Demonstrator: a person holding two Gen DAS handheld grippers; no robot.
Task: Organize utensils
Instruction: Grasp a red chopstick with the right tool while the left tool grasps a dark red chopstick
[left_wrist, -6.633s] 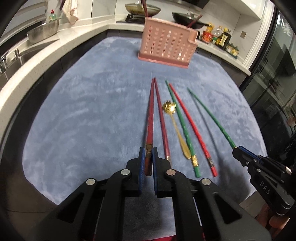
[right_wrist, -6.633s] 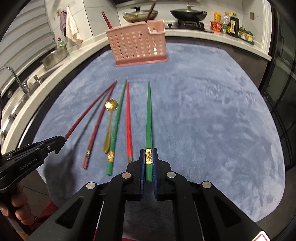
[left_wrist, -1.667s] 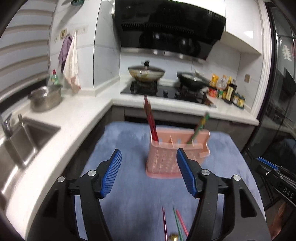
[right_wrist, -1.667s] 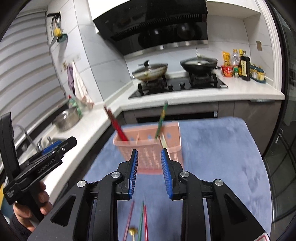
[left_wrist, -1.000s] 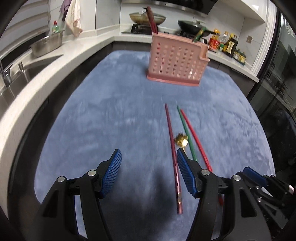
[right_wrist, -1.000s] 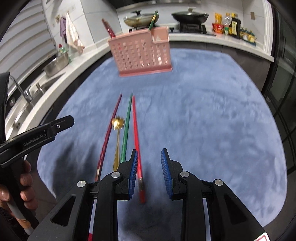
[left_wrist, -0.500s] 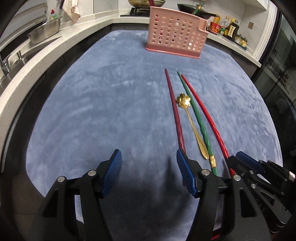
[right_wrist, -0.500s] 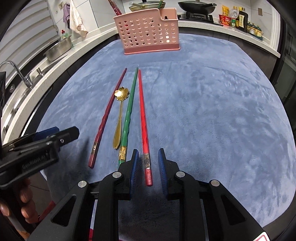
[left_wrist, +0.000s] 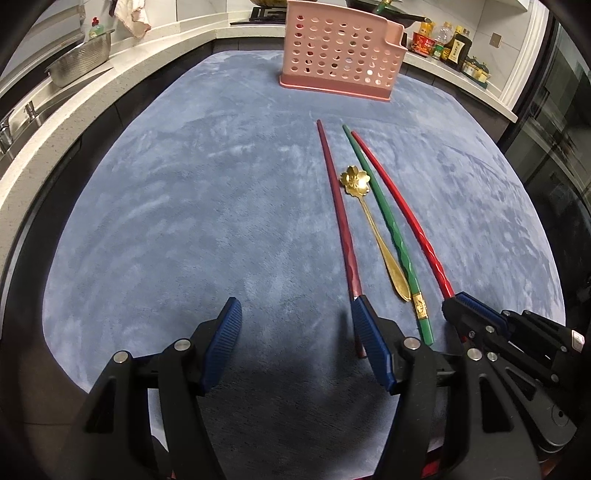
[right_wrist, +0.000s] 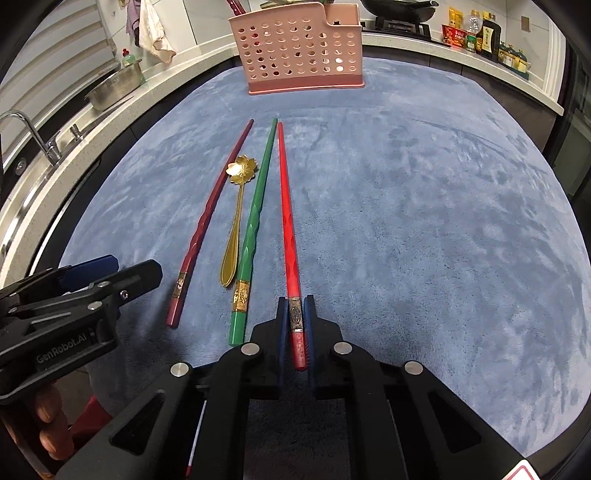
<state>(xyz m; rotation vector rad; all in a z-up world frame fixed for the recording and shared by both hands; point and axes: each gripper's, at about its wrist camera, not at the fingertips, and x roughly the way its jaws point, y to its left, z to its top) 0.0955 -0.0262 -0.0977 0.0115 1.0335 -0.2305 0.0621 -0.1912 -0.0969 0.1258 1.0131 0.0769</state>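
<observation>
A: Status on the R side?

B: My right gripper (right_wrist: 295, 325) is down at the near end of the bright red chopstick (right_wrist: 286, 206). Jaws have just been closing and now they're pinched tight on its butt end, right by the metal band. The stick itself lies flat on the blue mat (right_wrist: 424, 221), tip pointing to the far side.

A: And the L?

B: My left gripper (left_wrist: 295, 332) has its jaws well apart, nothing between them, low over the mat. Its right-hand blue pad (left_wrist: 369, 336) sits over the near end of the dark red chopstick (left_wrist: 338, 206); can't tell if it's touching. The stick isn't between the fingers.

A: What else is on the mat?

B: L to R: dark red chopstick, gold spoon (left_wrist: 373, 221) w/ a flower-shaped bowl at the far end, green chopstick (left_wrist: 384, 218), then the bright red one. All lie roughly parallel, near to far. The green and bright red tips nearly meet at the far end.

A: Holder?

B: Pink perforated utensil holder (right_wrist: 299, 48) stands upright at the far edge of the mat, well apart from the row. A couple of sticks poke out the top, but they're cut off by the frame edge.

A: Anything of the operator?

B: A hand (right_wrist: 51, 424) wrapped round the left gripper's handle, bottom left in the right wrist cam.
</observation>
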